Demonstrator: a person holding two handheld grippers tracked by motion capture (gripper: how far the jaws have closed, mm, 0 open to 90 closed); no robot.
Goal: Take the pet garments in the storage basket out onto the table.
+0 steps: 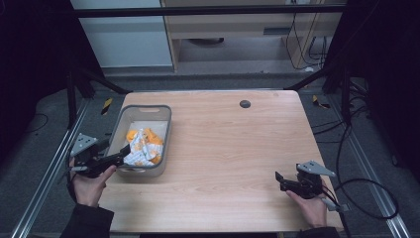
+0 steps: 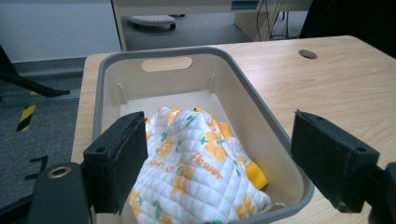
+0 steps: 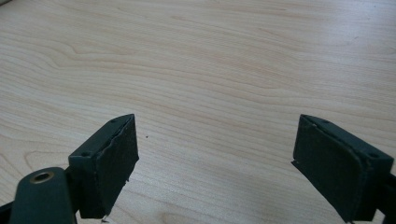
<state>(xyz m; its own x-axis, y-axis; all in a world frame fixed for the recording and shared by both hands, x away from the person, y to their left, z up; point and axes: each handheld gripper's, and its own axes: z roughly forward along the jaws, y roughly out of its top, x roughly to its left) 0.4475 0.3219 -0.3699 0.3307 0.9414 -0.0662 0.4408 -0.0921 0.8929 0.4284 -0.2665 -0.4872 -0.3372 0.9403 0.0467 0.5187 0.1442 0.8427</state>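
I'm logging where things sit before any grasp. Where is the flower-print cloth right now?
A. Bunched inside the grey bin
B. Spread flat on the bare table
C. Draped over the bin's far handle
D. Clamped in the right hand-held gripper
A: the cloth lies crumpled inside the bin, between the open jaws of the left hand-held gripper, while the right hand-held gripper is open over bare table.

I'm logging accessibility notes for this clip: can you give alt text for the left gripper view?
A white quilted cloth with orange flowers lies bunched in a grey bin on a wooden table. The left hand-held gripper is open, one jaw beside the cloth, the other outside the bin's rim.
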